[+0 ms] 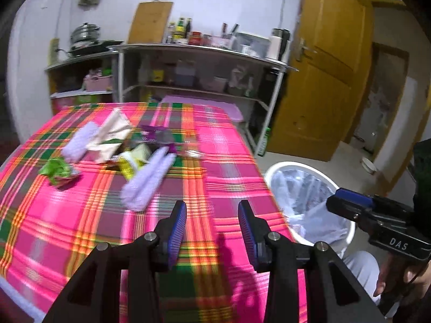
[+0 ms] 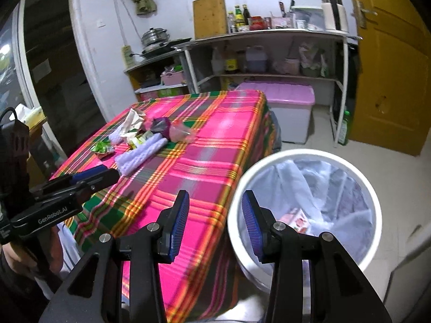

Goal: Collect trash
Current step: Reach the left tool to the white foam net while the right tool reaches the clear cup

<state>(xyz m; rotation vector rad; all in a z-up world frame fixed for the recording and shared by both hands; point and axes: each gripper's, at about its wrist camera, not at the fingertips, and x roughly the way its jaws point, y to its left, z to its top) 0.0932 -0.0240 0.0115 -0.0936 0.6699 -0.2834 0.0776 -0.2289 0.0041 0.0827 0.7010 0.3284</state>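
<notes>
A heap of trash lies on the far left of the pink plaid table (image 1: 229, 161) (image 2: 215, 148): a green wrapper (image 1: 56, 171) (image 2: 101, 146), a beige paper bag (image 1: 113, 134) (image 2: 133, 123), a yellow-green wrapper (image 1: 132, 161), a purple wrapper (image 1: 159, 137) (image 2: 161, 125) and clear plastic (image 1: 192, 150) (image 2: 181, 133). My left gripper (image 1: 212, 207) (image 2: 113, 173) hangs open over the near cloth, nothing between its blue pads. My right gripper (image 2: 215, 202) (image 1: 336, 200) is open too, over the table's corner beside the white bin (image 2: 296, 152) (image 1: 282, 165). A pink carton (image 2: 296, 219) lies in the bin's liner.
Two lilac knitted pieces (image 1: 148, 180) (image 1: 80, 140) lie among the trash. Behind the table stand metal shelves (image 2: 269, 35) with bottles, a pot and a kettle, and a pink-lidded box (image 2: 285, 94). A yellow door (image 2: 390, 80) is at the right. A person's hand (image 1: 390, 282) holds the right gripper.
</notes>
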